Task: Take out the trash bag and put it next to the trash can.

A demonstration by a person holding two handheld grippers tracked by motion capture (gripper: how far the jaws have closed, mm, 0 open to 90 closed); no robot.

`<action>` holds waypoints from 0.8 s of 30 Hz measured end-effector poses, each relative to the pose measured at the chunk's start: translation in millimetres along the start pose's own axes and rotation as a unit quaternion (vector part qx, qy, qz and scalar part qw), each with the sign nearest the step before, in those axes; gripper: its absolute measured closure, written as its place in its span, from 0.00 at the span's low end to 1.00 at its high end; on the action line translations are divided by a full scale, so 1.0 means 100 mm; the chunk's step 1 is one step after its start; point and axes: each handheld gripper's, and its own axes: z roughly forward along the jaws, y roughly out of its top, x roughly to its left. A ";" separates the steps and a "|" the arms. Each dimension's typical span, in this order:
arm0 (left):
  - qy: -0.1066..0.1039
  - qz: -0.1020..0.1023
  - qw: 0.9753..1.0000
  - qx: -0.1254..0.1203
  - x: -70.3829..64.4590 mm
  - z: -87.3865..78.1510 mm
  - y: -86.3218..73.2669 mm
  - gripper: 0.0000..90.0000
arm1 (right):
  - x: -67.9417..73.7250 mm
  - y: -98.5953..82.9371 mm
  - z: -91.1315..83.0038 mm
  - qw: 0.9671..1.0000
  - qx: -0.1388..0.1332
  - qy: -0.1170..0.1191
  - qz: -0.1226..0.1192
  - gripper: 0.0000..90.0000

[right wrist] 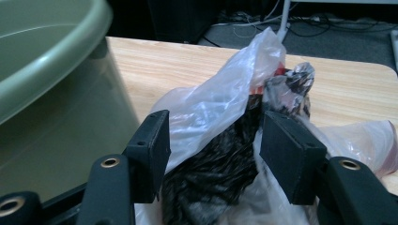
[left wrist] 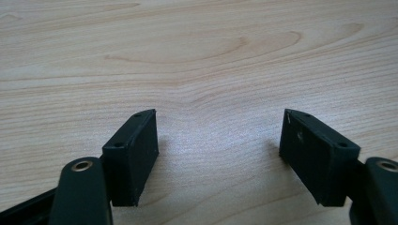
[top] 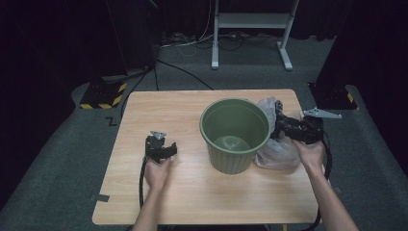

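No readable writing; 1 green bucket (top: pixel 235 134) mid tabletop (top: pixel 192 192), 1 clear plastic bag (right wrist: pixel 220 105) touching its right side; right claw (right wrist: pixel 213 150) spread around bag, not clenched; left claw (left wrist: pixel 218 140) released over bare wood.

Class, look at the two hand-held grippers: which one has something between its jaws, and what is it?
The right hand-held gripper: its open jaws straddle the clear plastic bag beside the green bucket. The left hand-held gripper has only bare table between its jaws.

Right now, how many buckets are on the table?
1. The green bucket stands upright right of the table's middle, empty as far as I can see, with the plastic bag against its right side.
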 end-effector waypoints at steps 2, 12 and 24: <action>0.000 0.000 1.000 0.000 0.00 0.00 0.00 0.31 | 0.03 -0.04 -0.06 1.000 -0.005 0.004 -0.001 0.48; 0.000 0.000 1.000 0.000 0.00 0.00 0.00 0.31 | 0.14 -0.25 -0.20 1.000 -0.008 0.014 -0.008 0.49; 0.000 -0.001 1.000 0.000 0.00 0.00 0.00 0.31 | 0.26 -0.44 -0.22 1.000 -0.007 0.018 -0.023 0.49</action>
